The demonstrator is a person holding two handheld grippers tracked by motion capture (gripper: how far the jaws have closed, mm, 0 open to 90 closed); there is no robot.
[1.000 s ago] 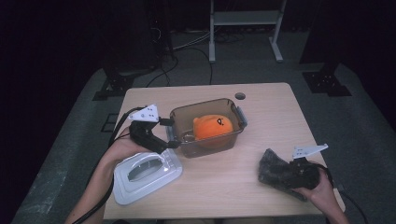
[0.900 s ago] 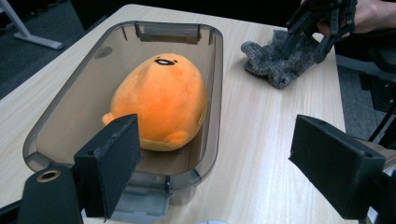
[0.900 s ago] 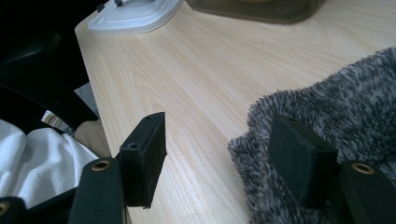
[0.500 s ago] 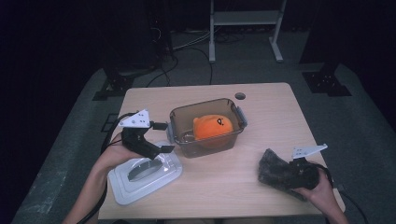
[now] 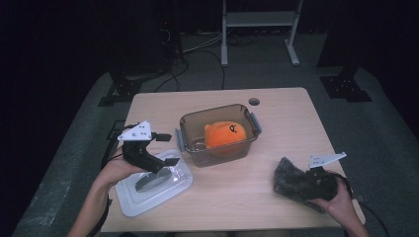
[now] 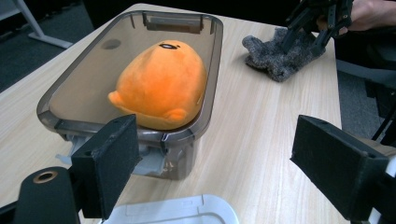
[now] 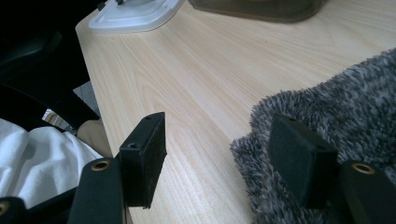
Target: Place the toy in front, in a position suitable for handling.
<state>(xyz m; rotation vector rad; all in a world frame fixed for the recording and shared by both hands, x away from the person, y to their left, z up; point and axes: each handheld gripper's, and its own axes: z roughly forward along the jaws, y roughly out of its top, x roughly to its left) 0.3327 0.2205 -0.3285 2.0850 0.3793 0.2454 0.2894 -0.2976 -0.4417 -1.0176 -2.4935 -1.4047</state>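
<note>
Left tongs [image 5: 165,148] hang spread wide and empty over the white lid [image 5: 154,185] at the tabletop's [image 5: 276,106] near-left corner, facing the brown container [image 5: 220,133] mid-tabletop with the orange plush [image 5: 225,136] inside. That lid looks light, stiff and slick; pinch its raised handle. Right tongs [image 7: 219,154] stand open, one pad on the soft grey cloth [image 5: 291,177] near the right edge.
</note>
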